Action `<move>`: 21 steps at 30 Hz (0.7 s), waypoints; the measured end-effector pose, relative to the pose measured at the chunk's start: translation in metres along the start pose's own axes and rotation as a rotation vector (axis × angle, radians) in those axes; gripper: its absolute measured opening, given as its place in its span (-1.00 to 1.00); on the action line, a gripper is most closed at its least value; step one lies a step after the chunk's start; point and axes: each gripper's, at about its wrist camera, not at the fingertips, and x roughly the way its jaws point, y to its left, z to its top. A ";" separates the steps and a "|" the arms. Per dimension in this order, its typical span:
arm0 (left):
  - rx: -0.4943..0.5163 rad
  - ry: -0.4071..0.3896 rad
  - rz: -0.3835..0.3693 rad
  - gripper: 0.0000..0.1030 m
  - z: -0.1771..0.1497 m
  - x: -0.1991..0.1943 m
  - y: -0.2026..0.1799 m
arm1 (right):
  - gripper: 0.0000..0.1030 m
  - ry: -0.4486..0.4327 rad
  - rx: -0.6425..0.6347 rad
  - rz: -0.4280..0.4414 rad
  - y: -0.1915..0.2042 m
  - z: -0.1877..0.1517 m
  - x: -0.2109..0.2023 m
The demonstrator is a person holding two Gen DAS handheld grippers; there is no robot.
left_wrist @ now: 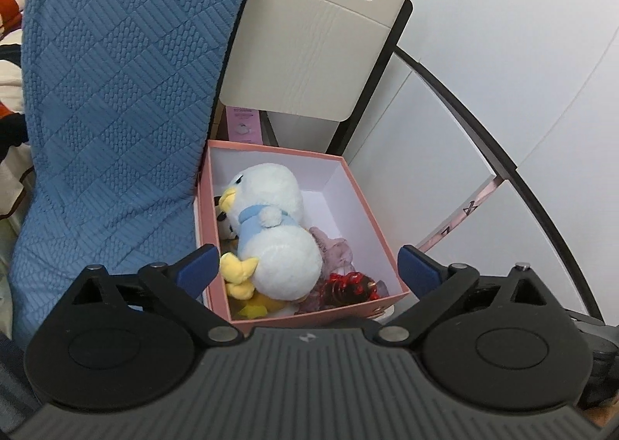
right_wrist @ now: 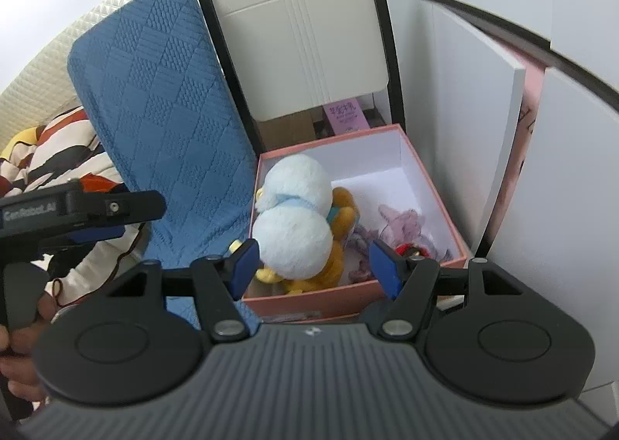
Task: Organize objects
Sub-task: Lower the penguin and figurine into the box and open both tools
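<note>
A pink box (left_wrist: 369,217) (right_wrist: 435,185) with a white inside stands open on the floor beside the bed. In it lie a pale blue duck plush (left_wrist: 278,223) (right_wrist: 296,215) with yellow beak and feet, an orange plush (right_wrist: 342,208) under it, a mauve fabric piece (left_wrist: 334,250) (right_wrist: 402,225) and a red shiny item (left_wrist: 350,285) (right_wrist: 410,248). My left gripper (left_wrist: 307,268) is open and empty above the box's near end. My right gripper (right_wrist: 313,266) is open and empty, also above the near end. The left gripper shows in the right wrist view (right_wrist: 81,208), over the bedding.
A blue quilted mattress edge (left_wrist: 116,92) (right_wrist: 170,123) rises left of the box. A beige chair back (left_wrist: 309,49) (right_wrist: 305,45) stands behind it, with a purple carton (left_wrist: 244,125) (right_wrist: 344,115) below. White cabinet panels (left_wrist: 483,92) (right_wrist: 472,111) are on the right. Striped bedding (right_wrist: 50,161) lies far left.
</note>
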 end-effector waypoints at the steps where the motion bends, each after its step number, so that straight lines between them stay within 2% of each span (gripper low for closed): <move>1: -0.005 -0.001 0.001 0.96 -0.002 -0.003 0.002 | 0.90 0.002 0.004 -0.004 0.000 -0.002 0.000; 3: -0.010 -0.010 -0.011 0.97 -0.004 -0.008 0.004 | 1.00 0.005 -0.007 -0.012 0.004 -0.006 -0.002; 14: -0.002 -0.053 -0.002 0.98 -0.020 -0.042 0.015 | 1.00 0.006 0.001 -0.014 0.020 -0.025 -0.009; 21: -0.002 -0.060 0.001 0.98 -0.032 -0.049 0.017 | 1.00 0.002 -0.011 -0.008 0.028 -0.034 -0.010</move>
